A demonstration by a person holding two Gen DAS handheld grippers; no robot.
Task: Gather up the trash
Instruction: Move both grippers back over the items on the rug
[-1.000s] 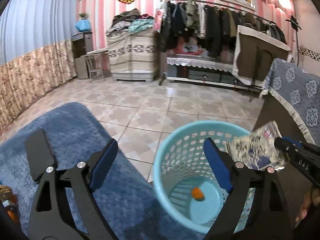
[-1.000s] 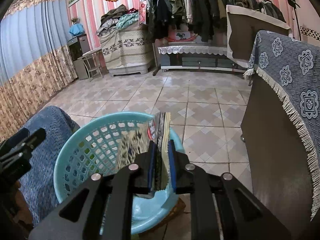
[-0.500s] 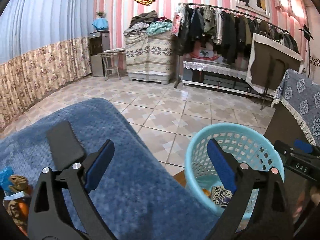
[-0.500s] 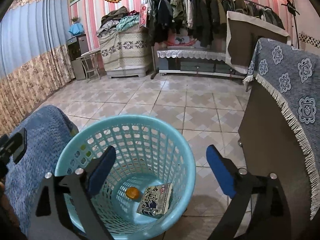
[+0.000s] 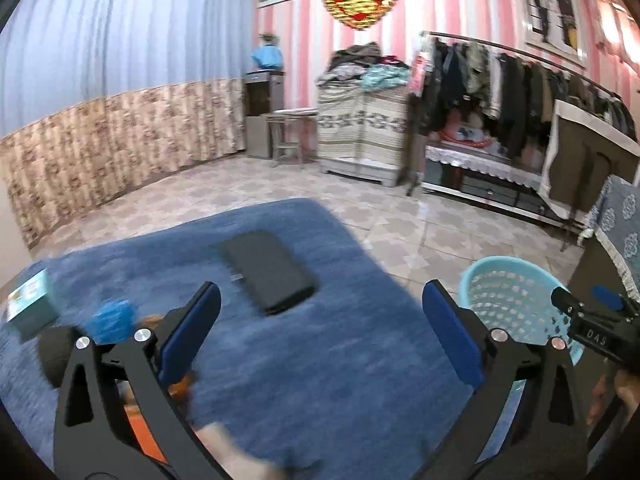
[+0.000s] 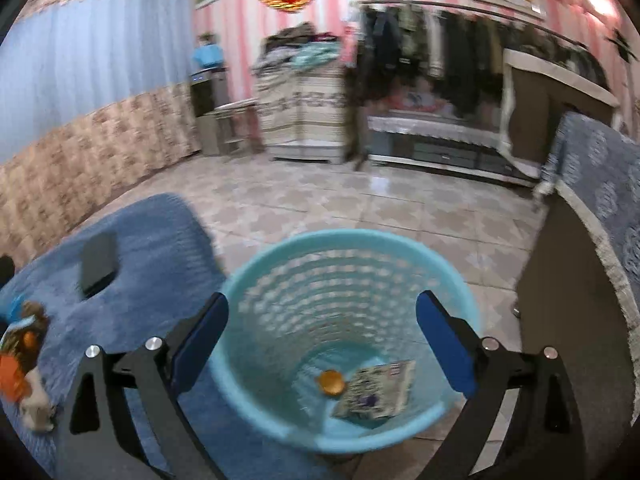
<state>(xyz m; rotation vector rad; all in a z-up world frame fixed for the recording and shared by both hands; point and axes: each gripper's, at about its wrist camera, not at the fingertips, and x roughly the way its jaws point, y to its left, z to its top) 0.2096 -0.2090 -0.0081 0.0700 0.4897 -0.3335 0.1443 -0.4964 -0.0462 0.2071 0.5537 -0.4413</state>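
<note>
Right wrist view first: we find the right gripper (image 6: 320, 336) poised above the light blue basket (image 6: 448, 276), its jaws having just been opening and now spread wide with nothing between them. At the bottom of the basket lie a printed wrapper (image 6: 376, 390) and a small orange cap (image 6: 330, 383), just beside each other. The basket stands on the tiled floor (image 6: 360, 200), between the blue blanket (image 6: 160, 240) and a dark cabinet draped with a patterned cloth (image 6: 600, 184). Left wrist view: the left gripper (image 5: 320, 336) hangs over the blanket, jaws likewise just opened further, released and empty. A black flat case (image 5: 268, 268) lies on the blanket ahead of it. Near the left finger we note a crumpled blue scrap (image 5: 112, 318), some orange litter (image 5: 140, 432) too blurred to identify, and a small teal box (image 5: 28, 304) at the blanket's edge. The basket appears at the right, with the other gripper over it.
</note>
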